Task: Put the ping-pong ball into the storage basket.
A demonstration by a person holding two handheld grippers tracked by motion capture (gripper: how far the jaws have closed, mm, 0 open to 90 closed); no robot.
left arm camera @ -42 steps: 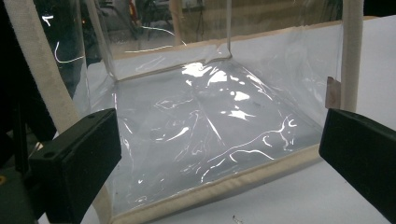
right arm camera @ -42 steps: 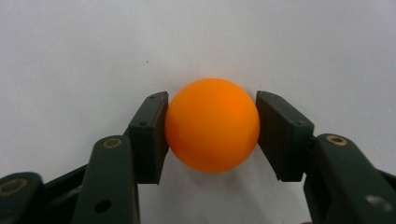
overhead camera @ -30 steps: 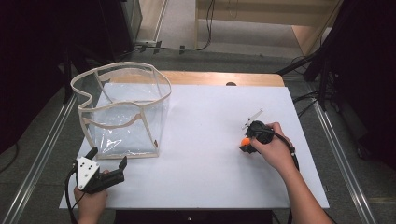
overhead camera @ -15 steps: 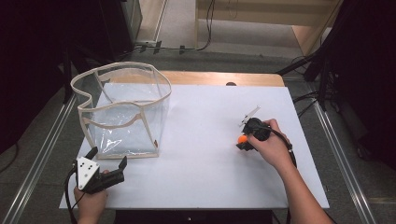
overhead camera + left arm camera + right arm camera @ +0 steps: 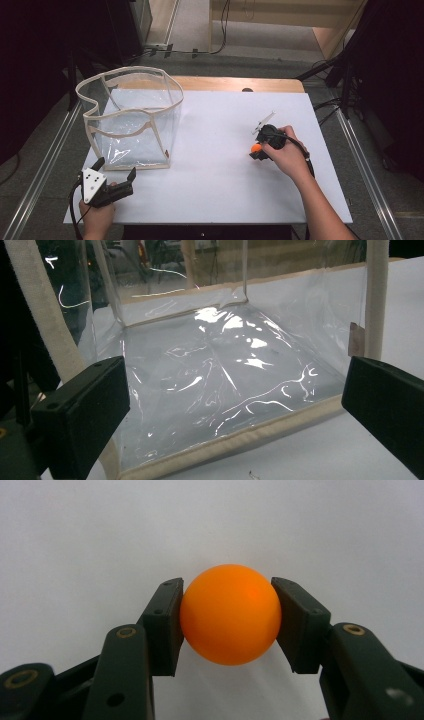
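An orange ball (image 5: 230,614) sits squeezed between the two black pads of my right gripper (image 5: 229,625), which is shut on it over the white tabletop. From above, the same ball (image 5: 256,148) shows as an orange spot at the tip of the right gripper (image 5: 258,151), right of the table's middle. A clear plastic bag with a cream fabric rim (image 5: 131,118) stands open at the back left. My left gripper (image 5: 116,170) rests near the front left corner, jaws wide apart, facing the bag's near bottom edge (image 5: 220,445) with nothing between them.
The white table (image 5: 215,190) has metal rails along both sides and a wooden strip (image 5: 235,84) at its far edge. Cables and dark stands lie on the floor beyond.
The right hand with the orange ball has drifted slightly toward the left and the near side. The left gripper and the bag have stayed where they were.
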